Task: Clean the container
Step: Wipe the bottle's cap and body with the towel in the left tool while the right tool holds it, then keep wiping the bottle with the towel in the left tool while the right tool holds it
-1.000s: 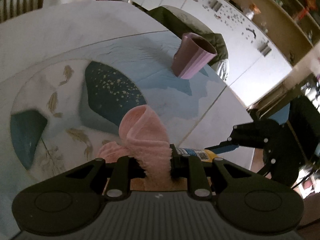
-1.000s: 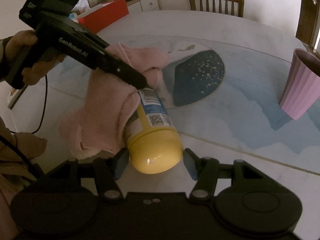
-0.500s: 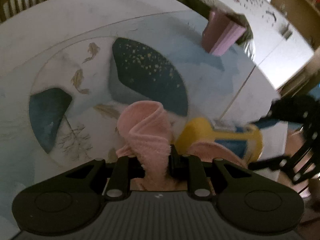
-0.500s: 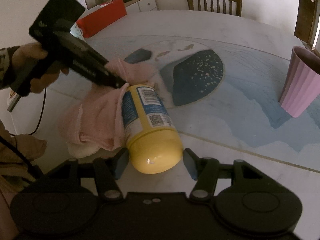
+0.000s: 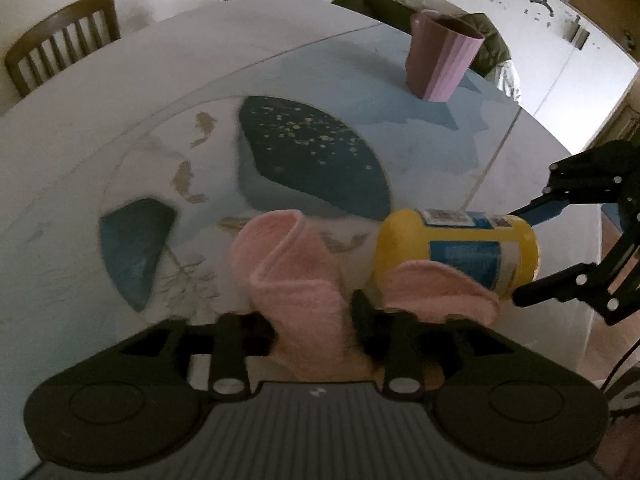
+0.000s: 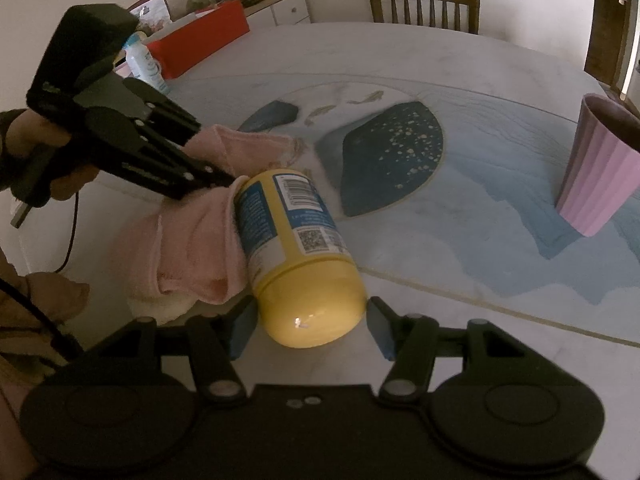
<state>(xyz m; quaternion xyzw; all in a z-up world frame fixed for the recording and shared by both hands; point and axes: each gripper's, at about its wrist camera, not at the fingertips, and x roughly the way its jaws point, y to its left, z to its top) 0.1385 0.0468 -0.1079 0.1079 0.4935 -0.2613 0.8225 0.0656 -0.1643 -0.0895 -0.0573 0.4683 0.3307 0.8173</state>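
Person's hand [image 6: 28,148]: at the far left of the right wrist view, wrapped round the black handle of the left gripper; a dark cable hangs below it.
Left gripper [image 6: 224,182]: black two-finger tool reaching in from the left, fingers drawn close together and pinching a fold of the soft pink terry cloth [image 6: 196,240]. In its own view the left gripper [image 5: 314,320] has the pink terry cloth [image 5: 296,276] standing up between the fingers.
Cloth: bunched on the table just left of the container, pressed against its side; another flap lies over the container's near side in the left wrist view.
Container: yellow plastic cylindrical container with a blue and white label [image 6: 300,256], lying on its side, rounded yellow end toward the right wrist camera. The same yellow container [image 5: 456,252] shows right of the cloth in the left wrist view.
Right gripper [image 6: 308,326]: blue-padded fingers spread about as wide as the container, one on each side of its yellow end, holding it. The right gripper [image 5: 520,256] enters the left wrist view from the right.
Table [image 6: 460,64]: round, pale, printed with blue shapes and small gold fish.
Cup: ribbed lilac plastic cup [image 6: 600,168], upright, well apart from the container at the right.
Chair: brown wooden slat-back chair [image 6: 424,8] beyond the table's far edge.
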